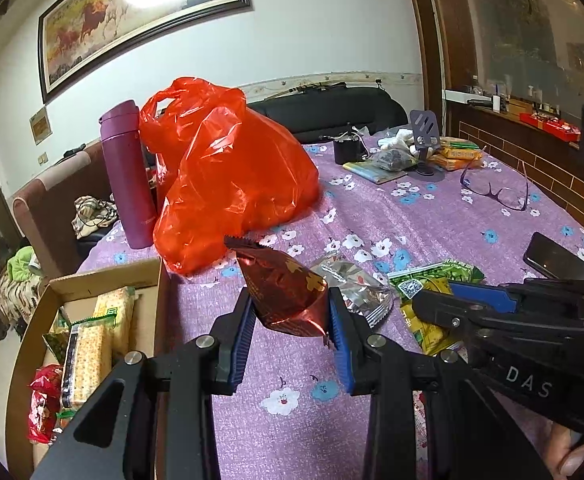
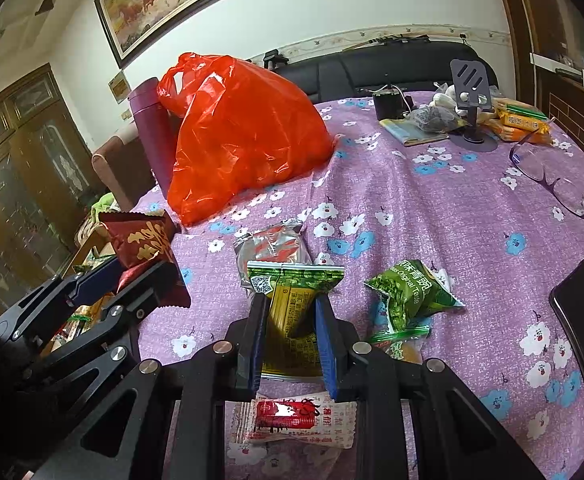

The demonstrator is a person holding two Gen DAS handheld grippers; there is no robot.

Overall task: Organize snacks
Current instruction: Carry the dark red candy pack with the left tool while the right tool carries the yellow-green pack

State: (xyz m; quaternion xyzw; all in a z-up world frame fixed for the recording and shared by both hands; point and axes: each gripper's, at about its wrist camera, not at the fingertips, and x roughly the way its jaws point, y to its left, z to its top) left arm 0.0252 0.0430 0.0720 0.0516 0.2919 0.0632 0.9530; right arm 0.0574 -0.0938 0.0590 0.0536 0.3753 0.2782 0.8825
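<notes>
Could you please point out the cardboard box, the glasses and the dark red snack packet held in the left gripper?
cardboard box [image 1: 104, 278]: left wrist view, its back wall.
glasses [image 2: 553, 178]: right wrist view, a lens.
dark red snack packet [image 1: 282, 288]: left wrist view, the packet's middle.

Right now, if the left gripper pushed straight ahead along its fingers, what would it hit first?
Probably the orange plastic bag. The left gripper, shut on the dark red snack packet, points over bare tablecloth toward it. Depth is uncertain; tilted downward, it may meet the cloth first.
</notes>
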